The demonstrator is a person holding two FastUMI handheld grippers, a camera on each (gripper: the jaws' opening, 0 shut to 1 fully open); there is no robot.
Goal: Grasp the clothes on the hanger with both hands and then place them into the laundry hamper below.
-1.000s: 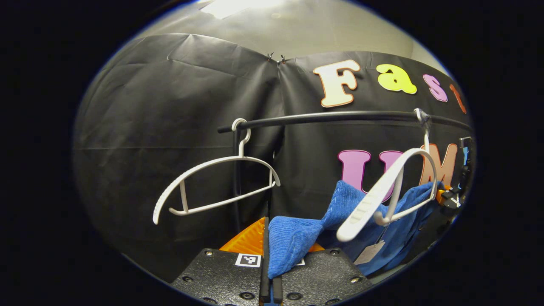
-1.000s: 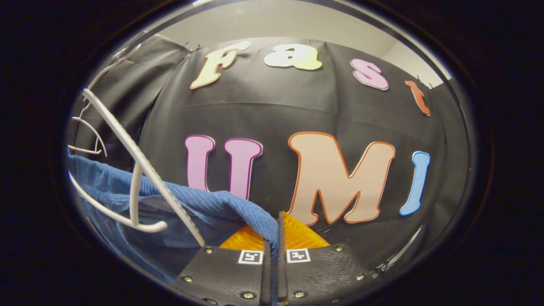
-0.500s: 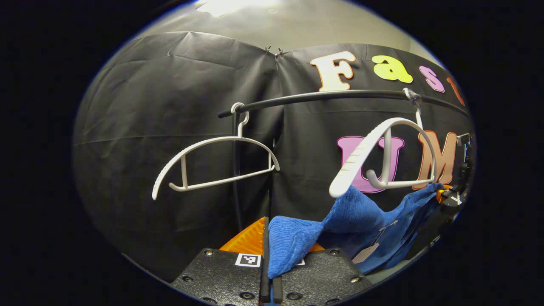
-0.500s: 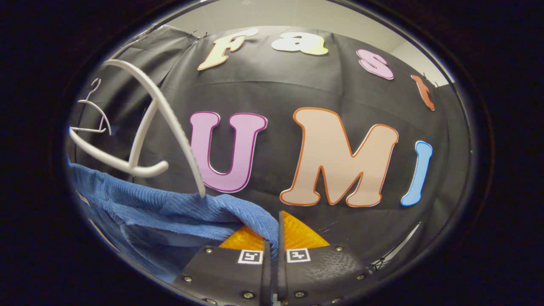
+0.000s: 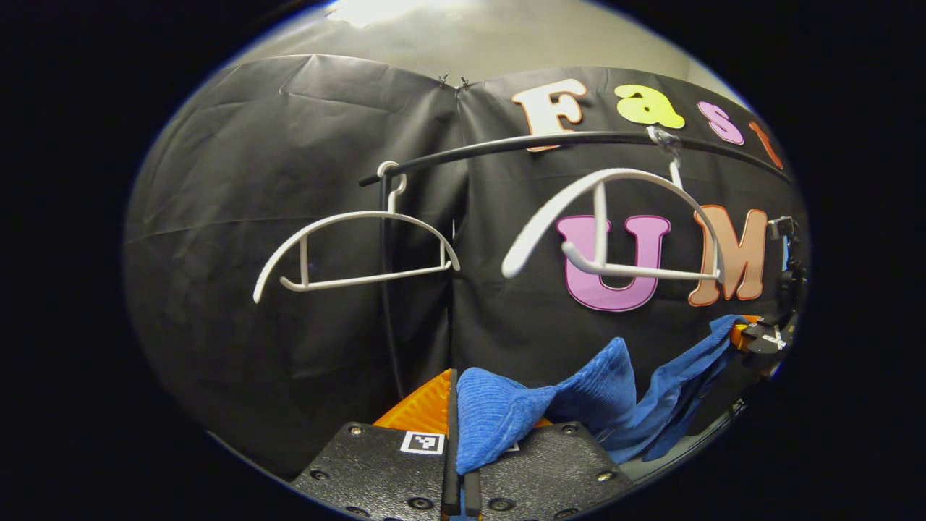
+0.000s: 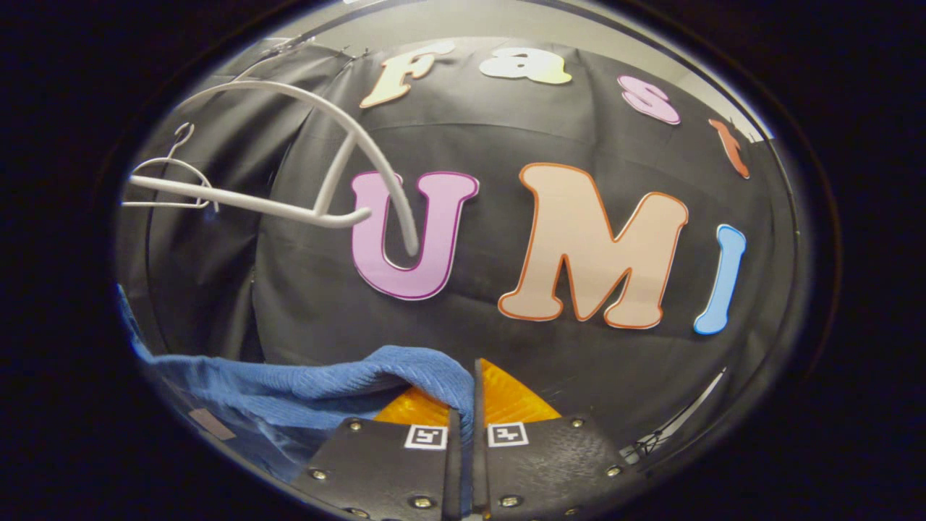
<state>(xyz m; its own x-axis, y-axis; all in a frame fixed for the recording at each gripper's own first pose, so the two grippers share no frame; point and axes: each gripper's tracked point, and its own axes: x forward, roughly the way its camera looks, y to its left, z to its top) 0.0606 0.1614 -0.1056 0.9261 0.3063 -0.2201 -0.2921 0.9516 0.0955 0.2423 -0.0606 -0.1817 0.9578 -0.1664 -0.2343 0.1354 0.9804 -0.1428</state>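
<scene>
Now the blue garment point(image 5: 579, 405) hangs slung between the two grippers, clear below the white hanger point(image 5: 615, 224) on the black rail point(image 5: 550, 141). The left gripper point(image 5: 457, 463) has its jaws clamped on one bunched corner; the right gripper point(image 6: 463, 441) pinches the other end. An empty hanger point(image 5: 354, 246) hangs farther along. I'd lower both hands together, keeping the cloth slack between them, and let go only once it's over the hamper.
</scene>
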